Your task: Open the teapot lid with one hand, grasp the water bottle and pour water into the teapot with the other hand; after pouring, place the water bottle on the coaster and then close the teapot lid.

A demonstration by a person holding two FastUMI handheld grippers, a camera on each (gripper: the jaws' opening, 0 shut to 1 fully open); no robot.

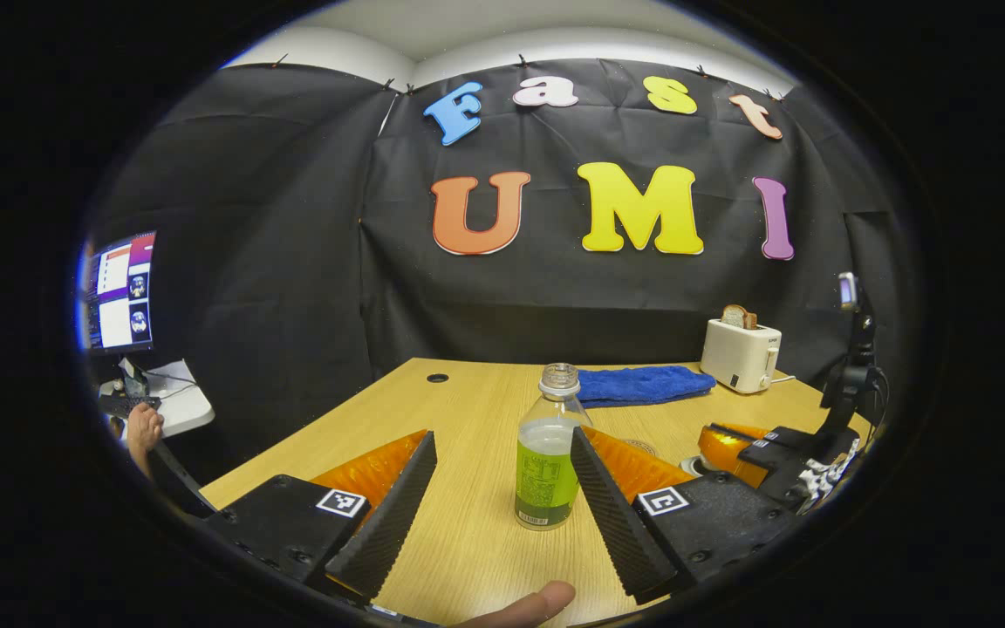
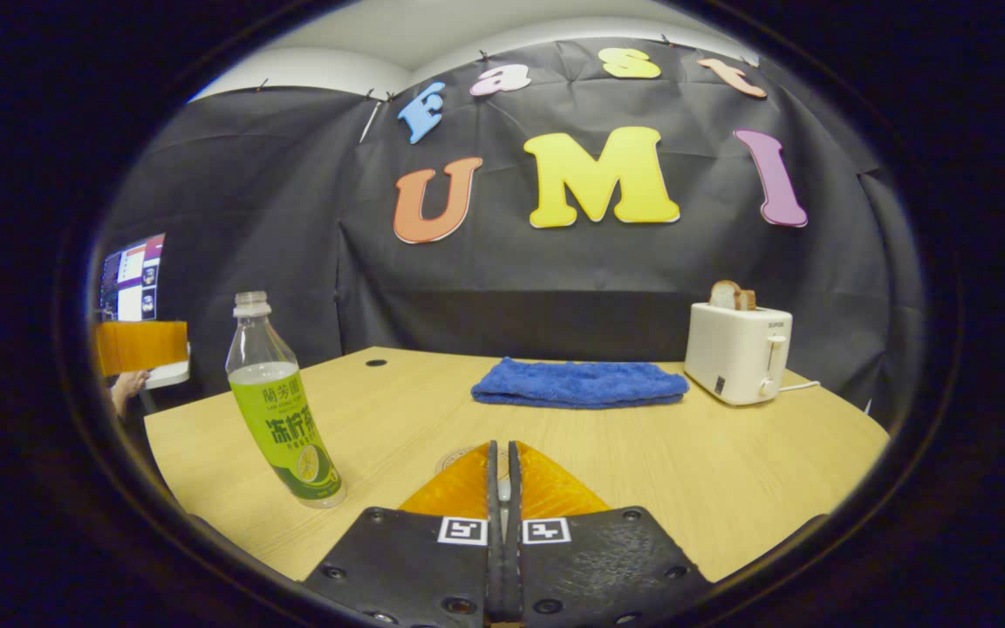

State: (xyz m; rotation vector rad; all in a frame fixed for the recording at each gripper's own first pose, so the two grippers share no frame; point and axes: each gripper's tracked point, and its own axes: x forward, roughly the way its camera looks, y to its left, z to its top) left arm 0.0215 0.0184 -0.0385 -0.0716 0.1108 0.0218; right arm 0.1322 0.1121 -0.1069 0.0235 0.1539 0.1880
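Bottle between my spread left fingers, right fingers closed

Table (image 1: 468, 410) of pale wood fills the near ground in both views, with a small round hole (image 1: 437, 378) toward its far left. At the far right stands a white toaster (image 2: 736, 353) with a slice of bread (image 2: 732, 296) sticking out of the top. Just left of it a folded blue towel (image 2: 579, 384) lies flat on the wood. Off the table at the far left a lit screen (image 1: 120, 290) glows, and a person's hand (image 1: 143, 427) rests near a keyboard below it.

My left gripper (image 1: 502, 488) is spread wide. The bottle (image 1: 549, 449) stands upright between its fingers, close against the right one, well clear of the left one; I cannot tell whether the right finger touches it. The bottle is clear with a green label, about half full, and I cannot tell whether it has a cap. A fingertip (image 1: 524, 605) of my own hand pokes in at the near edge of the left gripper view.

My right gripper (image 2: 502, 488) has its fingers drawn together with only a thin slit between them; something small and pale sits in that slit, too hidden to name. In the right gripper view the bottle stands to the left of that gripper, apart from it. In the left gripper view that gripper sits low at the right, beside a dark stand (image 1: 851, 366).
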